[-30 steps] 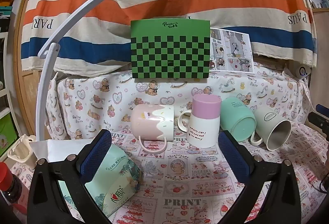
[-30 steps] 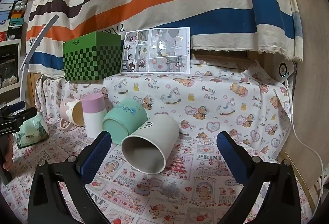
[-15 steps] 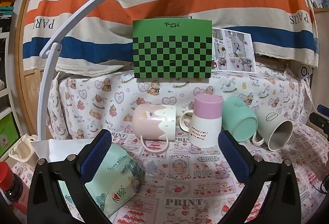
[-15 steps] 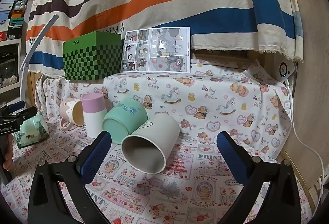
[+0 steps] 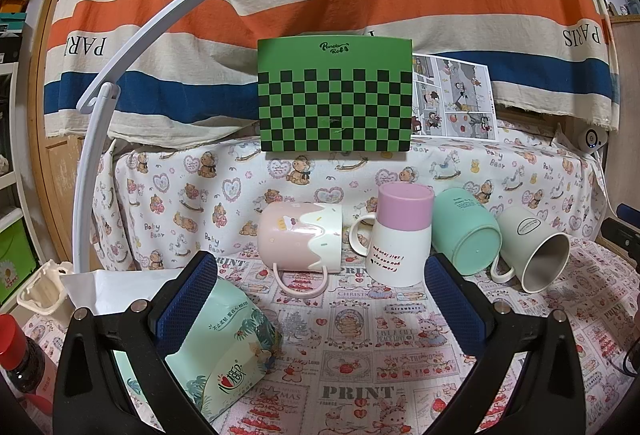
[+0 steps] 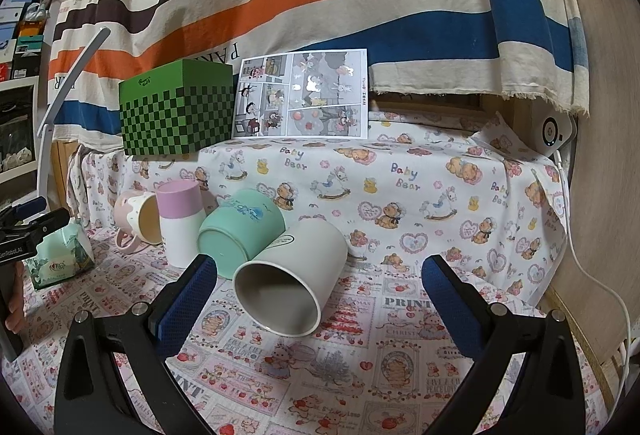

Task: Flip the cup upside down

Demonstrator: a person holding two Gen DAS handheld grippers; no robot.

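Note:
Several cups sit in a row on the printed cloth. A pink-and-cream mug (image 5: 300, 241) (image 6: 138, 221) lies on its side. A pink-and-white cup (image 5: 402, 235) (image 6: 180, 221) stands upside down. A mint mug (image 5: 466, 237) (image 6: 240, 231) and a pale grey mug (image 5: 534, 251) (image 6: 294, 279) lie on their sides. My left gripper (image 5: 320, 291) is open and empty, short of the pink mug. My right gripper (image 6: 320, 293) is open and empty, with the grey mug's mouth between its fingers' line, apart from the pads.
A mint tissue pack (image 5: 230, 349) (image 6: 60, 253) lies by the left gripper's left finger. A white lamp arm (image 5: 108, 91) and base stand at left, with a red-capped bottle (image 5: 20, 359). A green checkered box (image 5: 335, 99) (image 6: 176, 115) and a comic sheet (image 6: 304, 95) sit on the raised ledge behind.
The left wrist view has shifted slightly, the cups sitting a little lower and rightward in frame. The right gripper and the cups have not visibly moved.

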